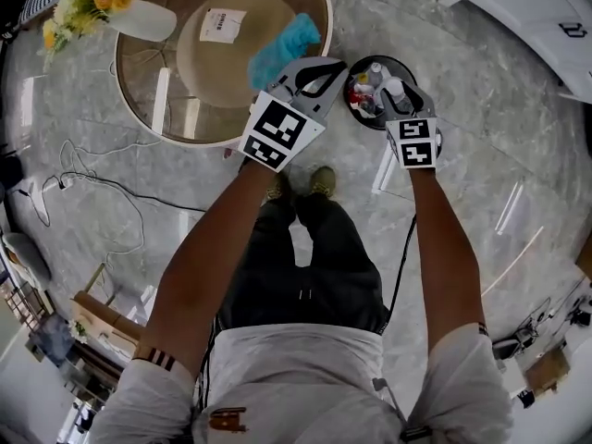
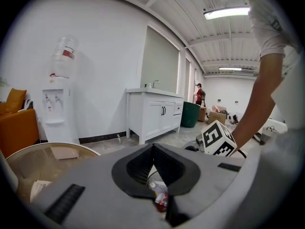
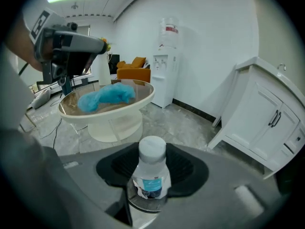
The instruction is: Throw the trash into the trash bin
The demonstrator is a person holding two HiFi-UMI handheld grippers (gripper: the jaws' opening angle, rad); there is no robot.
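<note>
Right fingers (image 3: 187, 168) are closed on a small clear plastic bottle (image 3: 151, 176). White cap points away from me, and the ribbed pads sit on the body at about label height. In the head view that hand is over the round black trash bin (image 1: 355, 114) on the floor by my feet. The bin already holds a few other bottles (image 1: 374, 72).

Left fingers (image 2: 137, 165) are closed tip to tip with nothing in them. The gap below the tips only shows trash down in the bin. They hang just beside the bin, near the edge of the glass counter (image 1: 148, 72). A fluffy blue cloth (image 1: 282, 49) lies on the counter, untouched.

Handling, my read:
- The bottle looks light and thin-walled, so it should dent under a hard squeeze. Light grip only.
- It is smooth and round, so it could twist or slide in the pads. The mid-body hold is the right spot, since the cap and neck are too narrow to hold securely.
- It is not fragile, so a short drop into the bin should be fine.
- The bin mouth is small and partly full. I should be centred over it before opening, or the bottle may bounce off the rim or the other bottles.
</note>
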